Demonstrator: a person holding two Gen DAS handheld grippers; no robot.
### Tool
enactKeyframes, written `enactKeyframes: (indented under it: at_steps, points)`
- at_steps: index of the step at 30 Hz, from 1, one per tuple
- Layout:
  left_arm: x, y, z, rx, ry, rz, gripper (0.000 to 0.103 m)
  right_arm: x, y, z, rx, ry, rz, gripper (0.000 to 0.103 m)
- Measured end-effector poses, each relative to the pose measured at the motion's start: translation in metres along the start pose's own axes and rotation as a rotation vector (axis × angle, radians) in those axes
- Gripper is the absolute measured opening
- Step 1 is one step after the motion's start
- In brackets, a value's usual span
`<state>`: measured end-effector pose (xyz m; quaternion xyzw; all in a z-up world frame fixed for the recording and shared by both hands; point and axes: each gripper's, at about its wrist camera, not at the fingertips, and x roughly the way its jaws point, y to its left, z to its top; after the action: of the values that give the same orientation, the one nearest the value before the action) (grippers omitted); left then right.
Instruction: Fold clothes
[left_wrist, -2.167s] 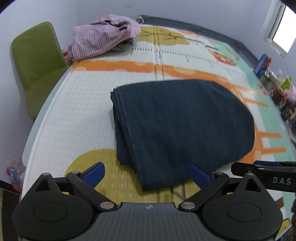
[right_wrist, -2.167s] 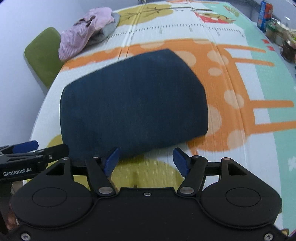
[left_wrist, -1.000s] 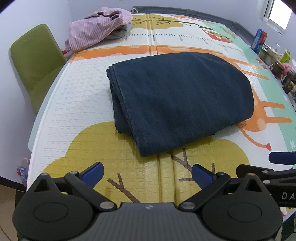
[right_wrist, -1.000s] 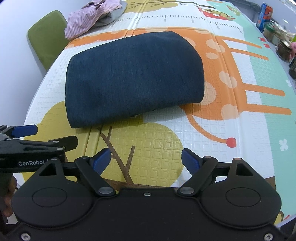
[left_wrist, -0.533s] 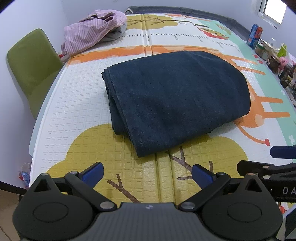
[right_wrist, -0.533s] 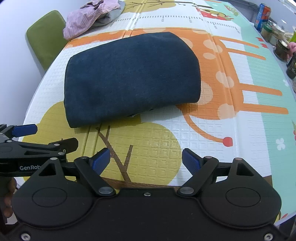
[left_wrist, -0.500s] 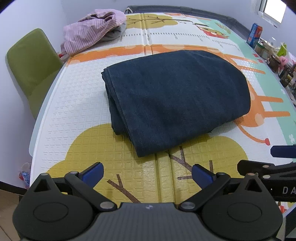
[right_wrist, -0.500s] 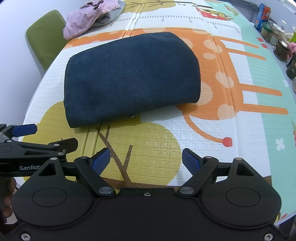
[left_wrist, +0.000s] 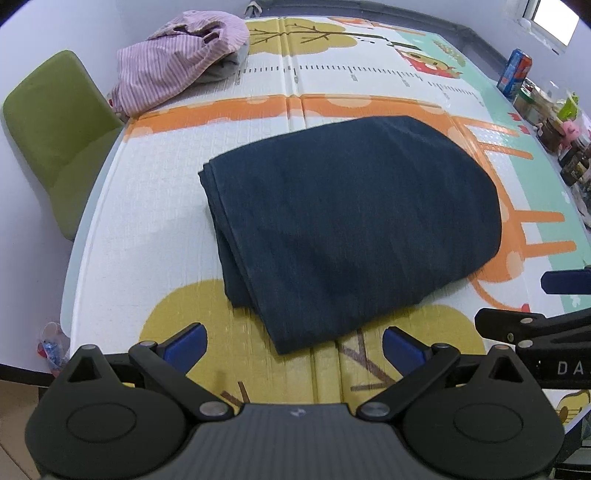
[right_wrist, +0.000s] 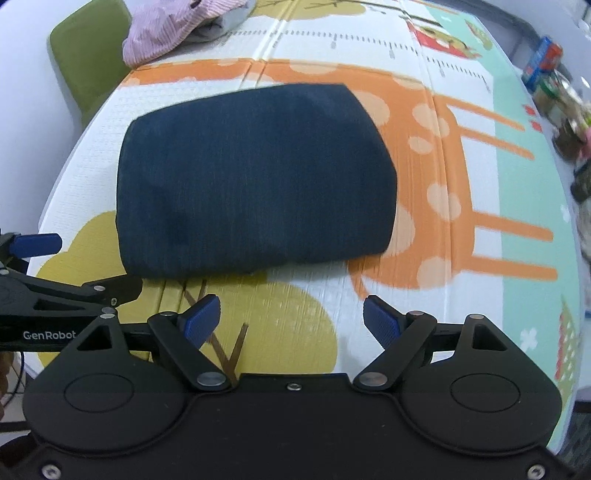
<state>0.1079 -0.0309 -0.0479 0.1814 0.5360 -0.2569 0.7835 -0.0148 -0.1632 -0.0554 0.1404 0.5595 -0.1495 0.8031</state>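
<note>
Ahead of both spread, empty grippers, left gripper (left_wrist: 291, 345) and right gripper (right_wrist: 291, 319), 1 folded navy garment (left_wrist: 351, 225) is lying crosswise, probably nearer the left.

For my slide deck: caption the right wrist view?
Open right gripper hovers before folded dark-blue garment on patterned foam mat.

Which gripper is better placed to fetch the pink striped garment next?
Probably the left gripper. The pink striped garment lies at the mat's far left corner, on its side. The right gripper is also open and empty, but would reach across the folded navy cloth.
</note>
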Motion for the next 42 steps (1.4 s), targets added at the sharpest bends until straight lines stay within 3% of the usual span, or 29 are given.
enactKeyframes:
  at_steps: [10,13,16,21,26,33,42]
  points:
    - [-0.003,-0.006,0.023,-0.016,-0.003,0.055,0.102,-0.005,-0.003,0.036,-0.016,0.006,0.013,0.084]
    - [-0.003,-0.003,0.026,-0.050,-0.005,0.034,0.102,-0.005,-0.006,0.042,-0.003,0.001,0.015,0.084]
    - [0.001,0.004,0.031,-0.118,0.031,-0.004,0.102,-0.006,-0.010,0.047,0.012,0.000,0.019,0.084]
    - [0.009,0.009,0.036,-0.173,0.082,0.010,0.102,-0.002,-0.015,0.052,0.033,0.025,0.034,0.084]
    - [0.010,0.007,0.037,-0.138,0.089,0.036,0.102,0.003,-0.015,0.053,0.029,0.048,0.029,0.084]
    - [0.006,0.007,0.035,-0.157,0.107,-0.014,0.102,0.001,-0.012,0.052,0.003,0.053,0.011,0.084]
    - [0.001,-0.003,0.031,-0.112,0.099,-0.011,0.102,-0.002,-0.016,0.050,0.000,0.055,0.001,0.084]
